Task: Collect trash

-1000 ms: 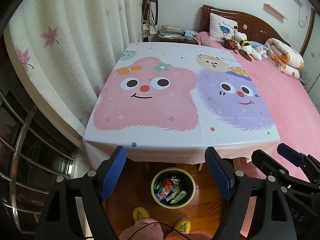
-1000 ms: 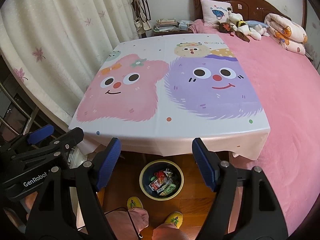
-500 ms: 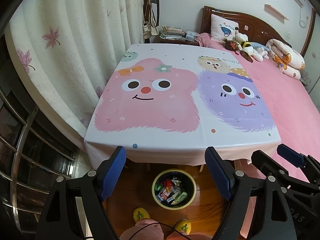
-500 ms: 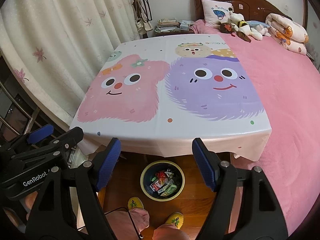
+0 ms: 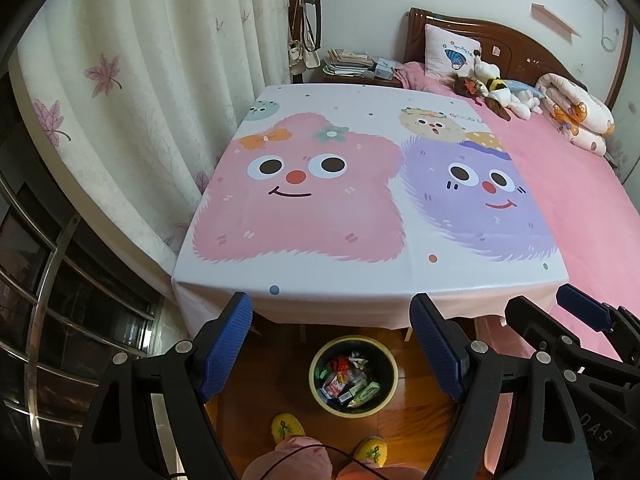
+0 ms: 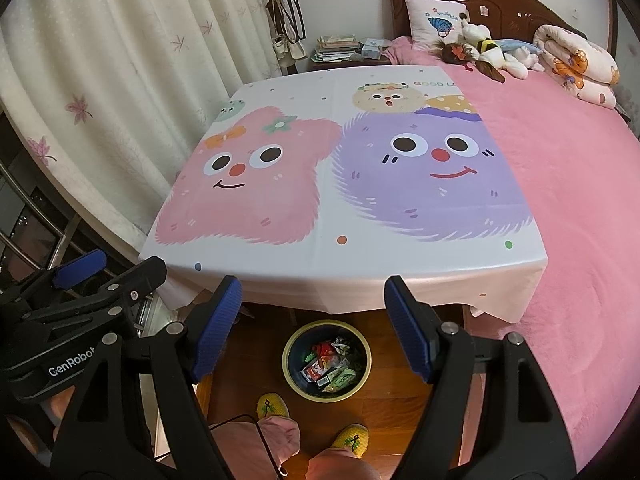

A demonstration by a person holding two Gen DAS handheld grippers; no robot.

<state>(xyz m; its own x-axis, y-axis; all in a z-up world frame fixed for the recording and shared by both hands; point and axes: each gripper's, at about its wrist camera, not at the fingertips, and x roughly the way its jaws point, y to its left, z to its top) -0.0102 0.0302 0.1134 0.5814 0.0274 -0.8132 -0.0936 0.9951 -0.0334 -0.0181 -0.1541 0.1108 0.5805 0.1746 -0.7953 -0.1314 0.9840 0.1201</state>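
Both grippers are hanging low in the frame with nothing between their blue ribbed pads. The left gripper (image 5: 332, 344) is keeping its jaws spread wide, and the right gripper (image 6: 314, 328) is doing the same.

Just below them, at the bottom middle, two yellow slippers (image 5: 286, 428) are standing on the shiny wooden floor (image 5: 416, 420).

A little farther up, the round trash bin (image 5: 354, 374) is sitting upright on the floor, its open mouth facing up. It has a pale yellow rim and a dark inside. Crinkly wrappers (image 5: 348, 376) are lying in a jumble in it, pointing every which way.

Above the bin, the smooth cartoon tablecloth (image 5: 360, 208) is covering the table. It is sitting a bit lower in the picture than a moment ago.

At the upper right, a soft pink bed (image 5: 576, 200) with plush toys (image 5: 492, 88) is showing.
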